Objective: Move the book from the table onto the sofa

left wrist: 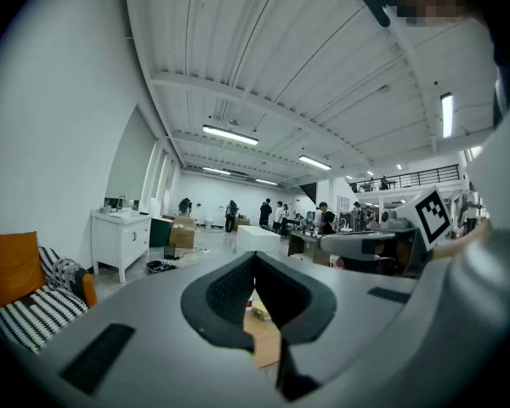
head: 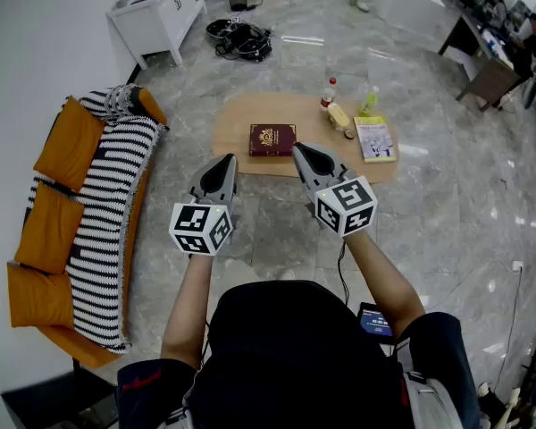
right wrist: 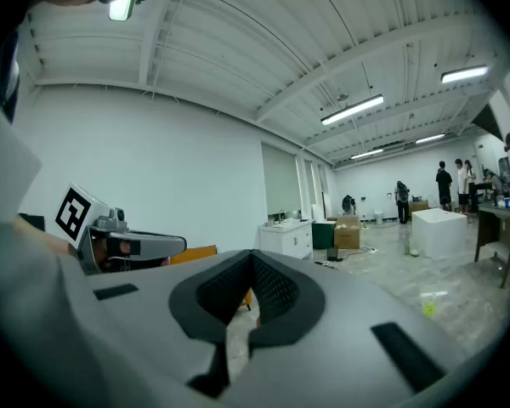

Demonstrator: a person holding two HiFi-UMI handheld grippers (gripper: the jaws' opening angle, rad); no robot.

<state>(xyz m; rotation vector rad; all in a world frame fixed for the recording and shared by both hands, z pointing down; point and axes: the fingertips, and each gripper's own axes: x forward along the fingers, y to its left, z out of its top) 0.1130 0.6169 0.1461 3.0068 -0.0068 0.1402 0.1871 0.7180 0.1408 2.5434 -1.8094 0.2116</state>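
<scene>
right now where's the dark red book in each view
Head view: the dark red book lies flat above centre on the oval wooden table.
Left gripper view: not visible; only a slice of that table shows low in the middle.
Right gripper view: not in it.
Shared landmark: the white cabinet, top left in the head view, left of middle in the left gripper view, near the middle in the right gripper view.

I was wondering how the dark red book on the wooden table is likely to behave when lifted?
The dark red book looks thick and hard-covered, so it probably stays stiff and feels fairly heavy for its size. It lies flat and closed on the table, so it should not roll or tip. Held by one edge, it may sag open.
</scene>
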